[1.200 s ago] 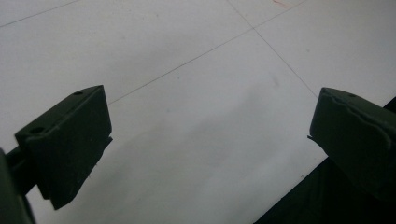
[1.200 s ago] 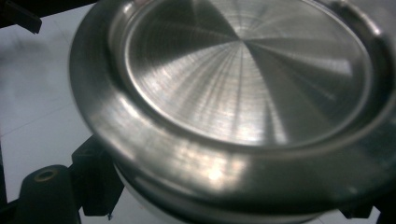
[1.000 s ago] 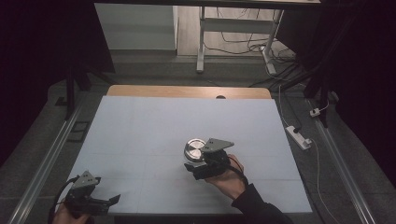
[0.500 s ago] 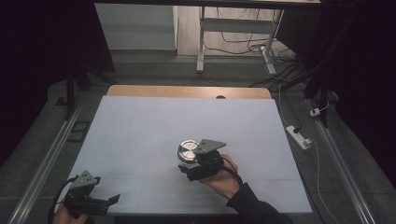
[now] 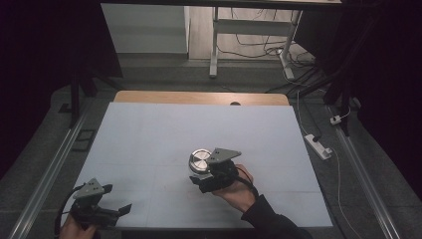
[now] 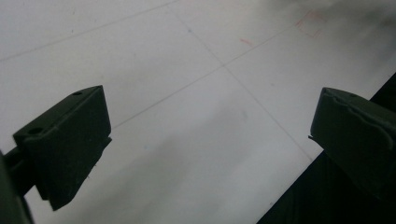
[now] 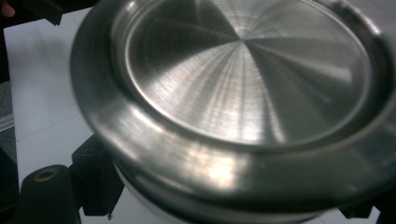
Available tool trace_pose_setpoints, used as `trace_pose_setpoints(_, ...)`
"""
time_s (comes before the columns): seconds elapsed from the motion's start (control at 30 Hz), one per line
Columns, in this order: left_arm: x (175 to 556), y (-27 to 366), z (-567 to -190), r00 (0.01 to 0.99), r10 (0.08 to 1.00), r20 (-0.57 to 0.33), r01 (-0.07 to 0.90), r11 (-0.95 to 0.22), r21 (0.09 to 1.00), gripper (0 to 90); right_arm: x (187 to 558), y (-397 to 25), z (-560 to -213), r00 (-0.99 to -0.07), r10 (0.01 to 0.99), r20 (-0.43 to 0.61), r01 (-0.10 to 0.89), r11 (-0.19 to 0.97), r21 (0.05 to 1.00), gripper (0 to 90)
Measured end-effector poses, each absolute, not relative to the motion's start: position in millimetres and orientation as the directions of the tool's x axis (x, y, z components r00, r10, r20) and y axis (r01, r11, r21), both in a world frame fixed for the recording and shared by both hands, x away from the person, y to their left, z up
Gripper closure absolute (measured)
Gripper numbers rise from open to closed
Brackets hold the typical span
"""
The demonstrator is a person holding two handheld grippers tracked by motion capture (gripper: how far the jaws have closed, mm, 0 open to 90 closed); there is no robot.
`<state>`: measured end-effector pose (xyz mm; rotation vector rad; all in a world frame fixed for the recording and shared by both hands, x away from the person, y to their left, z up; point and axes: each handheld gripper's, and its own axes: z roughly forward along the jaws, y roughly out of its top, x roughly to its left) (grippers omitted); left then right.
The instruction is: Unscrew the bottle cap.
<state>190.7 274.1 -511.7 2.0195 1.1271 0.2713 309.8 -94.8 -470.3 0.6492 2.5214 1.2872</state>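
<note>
A round brushed-metal tin (image 5: 200, 161) with a raised rim is held just above the white table sheet (image 5: 199, 119), a little right of centre. My right gripper (image 5: 200, 173) is shut on its sides, with a hand behind it. In the right gripper view the tin's top (image 7: 243, 84) looms large, and a black jaw presses against it from the lower left. My left gripper (image 5: 117, 199) rests at the near left corner of the sheet. It is open, with nothing but bare sheet between the fingers in the left gripper view (image 6: 210, 135).
A wooden strip (image 5: 199, 97) borders the sheet's far edge. A white power strip (image 5: 317, 146) lies on the floor at the right, and a metal rail (image 5: 45, 174) runs along the left. Faint red marks (image 6: 310, 23) show on the sheet.
My right gripper has carried the metal tin slightly to the left and a touch nearer. The left gripper has stayed put, open.
</note>
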Motion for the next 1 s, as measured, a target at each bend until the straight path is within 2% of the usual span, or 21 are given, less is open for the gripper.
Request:
trace_pose_setpoints(0.27, 201, 263, -506, 0.661, 0.728, -0.181, 0.576, -0.338, 0.744, 0.0, 310, -94, -470, -0.877, 0.481, -0.001, 0.281, 0.514, 0.810, 15.4)
trace_pose_setpoints(0.43, 210, 253, -502, 0.721, 0.679, -0.138, 0.508, -0.381, 0.772, 0.0, 309, -94, -470, -0.879, 0.476, 0.000, 0.280, 0.516, 0.809, 15.4)
trace_pose_setpoints(0.67, 231, 241, -494, 0.759, 0.630, -0.162, 0.466, -0.353, 0.812, 0.0, 309, -92, -470, -0.883, 0.469, -0.002, 0.275, 0.520, 0.809, 15.4)
trace_pose_setpoints(0.9, 250, 218, -483, 0.803, 0.577, -0.148, 0.434, -0.396, 0.809, 0.0, 309, -90, -471, -0.886, 0.463, -0.005, 0.271, 0.528, 0.805, 15.3)
trace_pose_setpoints(1.0, 258, 208, -477, 0.822, 0.557, -0.116, 0.406, -0.431, 0.806, 0.0, 309, -89, -471, -0.887, 0.462, -0.003, 0.272, 0.528, 0.805, 15.4)
